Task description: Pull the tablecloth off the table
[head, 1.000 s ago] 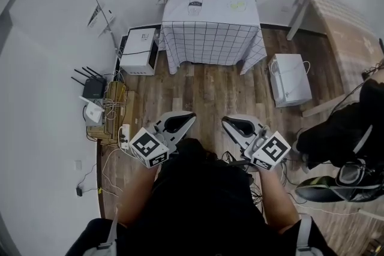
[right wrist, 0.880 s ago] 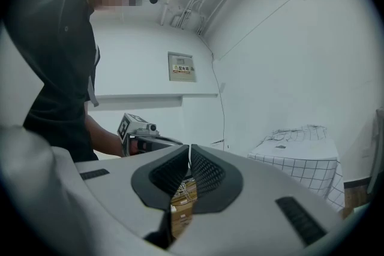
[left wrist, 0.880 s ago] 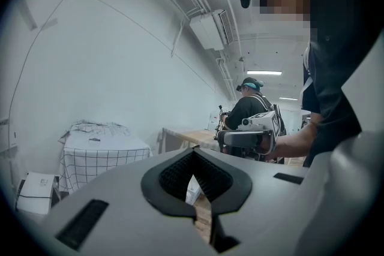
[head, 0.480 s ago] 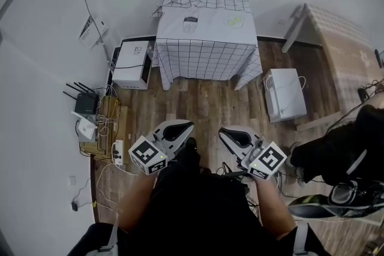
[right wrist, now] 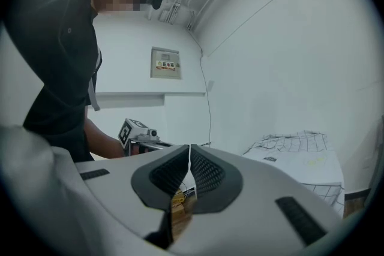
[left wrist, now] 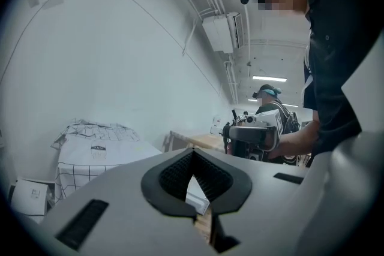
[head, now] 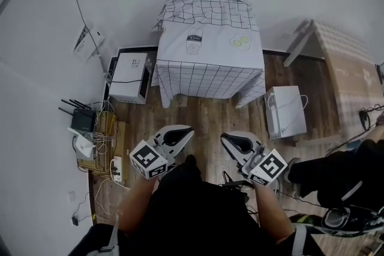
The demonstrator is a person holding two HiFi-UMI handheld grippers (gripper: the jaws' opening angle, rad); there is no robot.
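Note:
A white tablecloth (head: 207,48) with a black grid border and two small prints covers a small table against the far wall, draping down its front. It also shows as the checked cloth (left wrist: 99,150) at the left of the left gripper view and as the cloth (right wrist: 300,159) at the right of the right gripper view. My left gripper (head: 182,132) and right gripper (head: 230,139) are held side by side in front of my body, over the wooden floor and well short of the table. Both are shut with nothing between the jaws.
A white box (head: 128,69) stands left of the table, another white unit (head: 285,111) right of it. A router and tangled cables (head: 84,123) lie along the left wall. A wooden table (head: 345,63) and dark bags (head: 342,171) are at the right. A person (left wrist: 270,99) stands in the background.
The table has slid lower in the head view and looks nearer. Both grippers stay shut and keep their place in front of my body.

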